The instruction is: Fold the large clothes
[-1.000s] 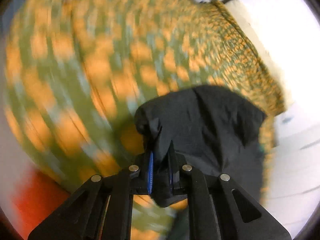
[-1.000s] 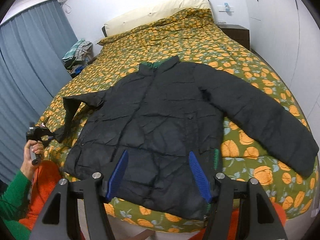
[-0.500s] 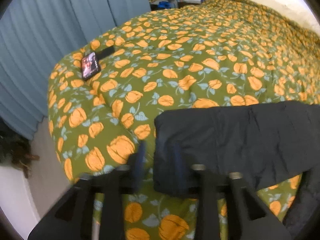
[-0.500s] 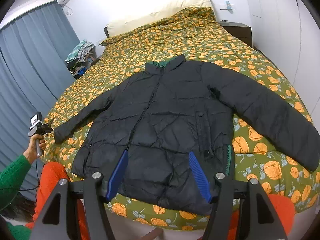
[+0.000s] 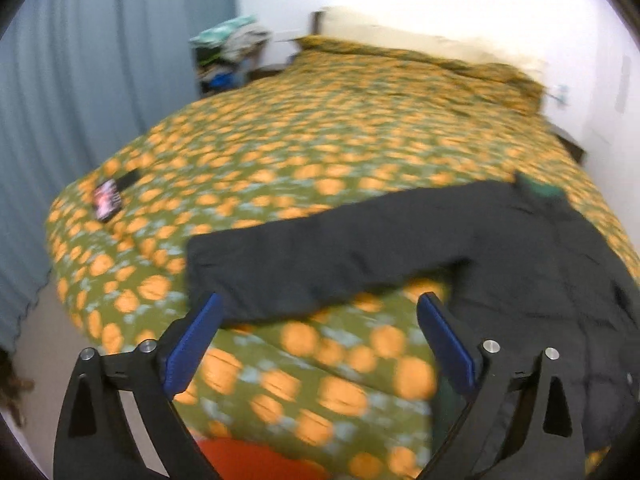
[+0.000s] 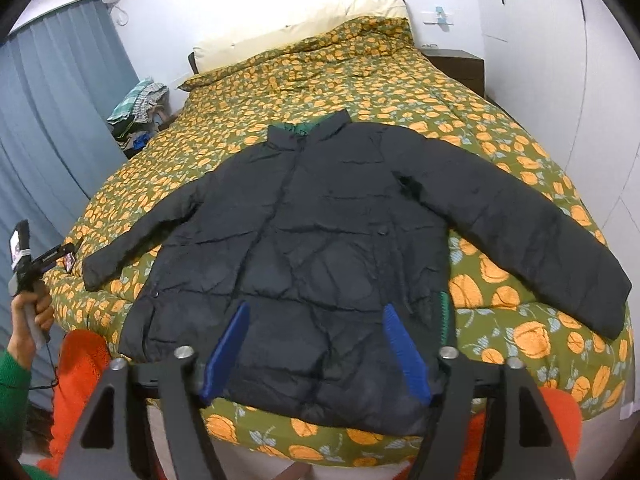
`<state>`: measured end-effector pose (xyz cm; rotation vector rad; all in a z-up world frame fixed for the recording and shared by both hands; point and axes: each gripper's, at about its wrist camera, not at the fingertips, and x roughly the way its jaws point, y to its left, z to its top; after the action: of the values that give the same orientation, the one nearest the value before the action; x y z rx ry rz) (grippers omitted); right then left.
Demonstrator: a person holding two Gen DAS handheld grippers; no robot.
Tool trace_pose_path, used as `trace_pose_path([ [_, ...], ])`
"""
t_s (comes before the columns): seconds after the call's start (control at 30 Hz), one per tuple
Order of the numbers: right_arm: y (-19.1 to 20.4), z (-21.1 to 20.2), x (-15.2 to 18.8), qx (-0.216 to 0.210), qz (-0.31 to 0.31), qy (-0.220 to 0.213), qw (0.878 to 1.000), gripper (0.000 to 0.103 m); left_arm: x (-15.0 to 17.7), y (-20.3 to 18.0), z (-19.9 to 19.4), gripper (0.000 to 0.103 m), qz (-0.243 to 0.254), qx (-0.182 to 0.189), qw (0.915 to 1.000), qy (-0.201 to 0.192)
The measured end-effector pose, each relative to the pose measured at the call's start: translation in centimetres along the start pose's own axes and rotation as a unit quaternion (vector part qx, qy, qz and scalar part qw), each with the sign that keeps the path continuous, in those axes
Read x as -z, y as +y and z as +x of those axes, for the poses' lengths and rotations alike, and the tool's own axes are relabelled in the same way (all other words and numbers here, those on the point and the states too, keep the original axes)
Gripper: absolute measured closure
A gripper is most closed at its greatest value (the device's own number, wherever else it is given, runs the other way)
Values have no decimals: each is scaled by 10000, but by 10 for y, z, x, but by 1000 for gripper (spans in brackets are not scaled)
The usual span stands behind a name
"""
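A black puffer jacket (image 6: 328, 240) lies flat, front up, on the bed, both sleeves spread out, green lining at the collar. My right gripper (image 6: 316, 320) is open and empty, above the jacket's hem. My left gripper (image 5: 320, 304) is open and empty, just short of the cuff of the jacket's left sleeve (image 5: 320, 256). In the right wrist view the left gripper (image 6: 28, 256) shows in a hand at the bed's left corner, apart from the cuff.
The bed has a green quilt with orange flowers (image 6: 320, 80) and a cream pillow (image 6: 296, 28). A phone (image 5: 107, 200) lies near the bed's left corner. A clothes pile (image 6: 140, 108) sits by blue curtains (image 6: 52, 120). A dark nightstand (image 6: 456, 64) stands at the right.
My left gripper let go of the sleeve cuff, opened wide and drew back. The sleeve now lies stretched out flat. The right gripper stayed open over the hem.
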<state>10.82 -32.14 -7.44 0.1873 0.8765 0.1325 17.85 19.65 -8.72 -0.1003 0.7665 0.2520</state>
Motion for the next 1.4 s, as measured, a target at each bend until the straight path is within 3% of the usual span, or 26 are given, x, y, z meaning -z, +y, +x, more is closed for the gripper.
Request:
trace_pose_path([
  [0.23, 17, 10, 4, 143, -247, 136, 9995, 29, 36, -74, -22, 3, 589, 674, 9960, 72],
  [0.43, 34, 11, 8, 480, -684, 62, 9965, 29, 51, -94, -35, 3, 264, 1181, 9925, 155],
  [0.57, 43, 12, 8, 611, -914, 22, 9939, 29, 55, -95, -49, 3, 116, 1187, 9927, -176],
  [0.73, 48, 16, 8, 653, -1009, -1, 9927, 29, 60, -103, -59, 3, 412, 1058, 9929, -344],
  [0.93, 46, 15, 11, 681, -1008, -40, 9926, 29, 70, -119, -56, 3, 845, 1271, 9883, -34],
  [1.17, 36, 11, 14, 817, -926, -100, 9923, 26, 73, -134, -56, 3, 792, 1543, 9834, 525],
  [1.4, 25, 8, 15, 871, -802, -120, 9929, 23, 63, -141, -75, 1, 1110, 1290, 9853, 166],
])
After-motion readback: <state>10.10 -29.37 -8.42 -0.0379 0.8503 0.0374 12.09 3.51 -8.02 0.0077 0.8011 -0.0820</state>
